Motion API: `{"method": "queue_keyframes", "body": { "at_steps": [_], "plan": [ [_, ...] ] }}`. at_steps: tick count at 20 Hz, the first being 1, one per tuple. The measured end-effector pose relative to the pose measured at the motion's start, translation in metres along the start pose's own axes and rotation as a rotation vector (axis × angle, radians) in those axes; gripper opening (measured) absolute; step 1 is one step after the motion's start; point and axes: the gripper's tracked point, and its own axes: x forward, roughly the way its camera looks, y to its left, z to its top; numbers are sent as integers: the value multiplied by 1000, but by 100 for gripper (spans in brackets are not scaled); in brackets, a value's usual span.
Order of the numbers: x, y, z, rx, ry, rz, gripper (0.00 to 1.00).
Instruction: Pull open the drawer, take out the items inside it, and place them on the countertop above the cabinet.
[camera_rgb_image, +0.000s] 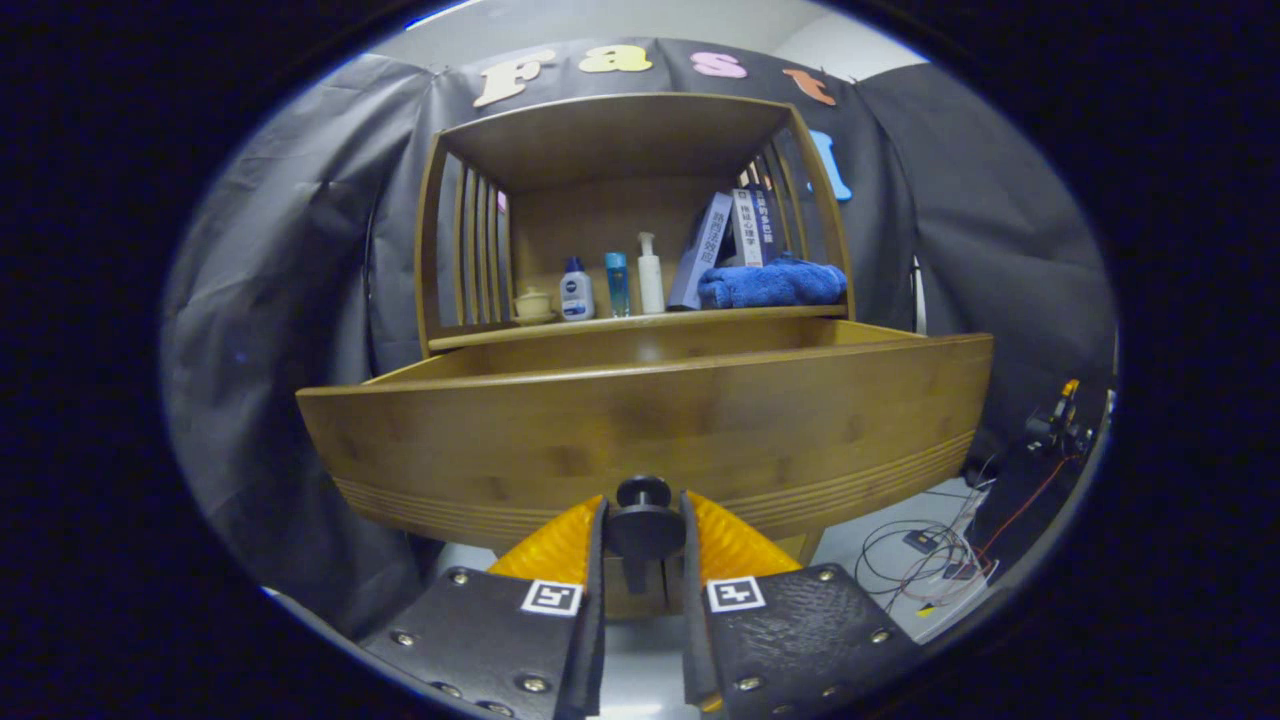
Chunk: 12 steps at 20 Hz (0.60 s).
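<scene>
A wooden cabinet stands ahead, and its drawer (640, 430) is pulled out toward me. Its wide front panel rises just beyond the fingers and hides what lies inside. A dark round knob (643, 522) sticks out from the lower middle of that panel. My gripper (643, 530) is shut on the knob, one finger pressing each side. Above the drawer runs the countertop (640, 322), under a slatted wooden hutch.
On the countertop stand a small lidded cup (532, 304), a white-and-blue bottle (576, 290), a thin blue bottle (617, 284), a white pump bottle (650, 275), leaning books (722, 245) and a folded blue towel (770, 284). Cables (930, 560) and equipment lie on the floor, right of the cabinet.
</scene>
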Motion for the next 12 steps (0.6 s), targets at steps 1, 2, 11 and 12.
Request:
{"method": "queue_keyframes", "body": {
  "at_steps": [1,2,11,12],
  "plan": [
    [0,0,0,-11,6,0,31],
    [1,0,-1,-14,20,2,31],
    [-15,25,54,-76,3,54,100],
    [-18,27,66,-73,-8,57,100]
  ]
}}
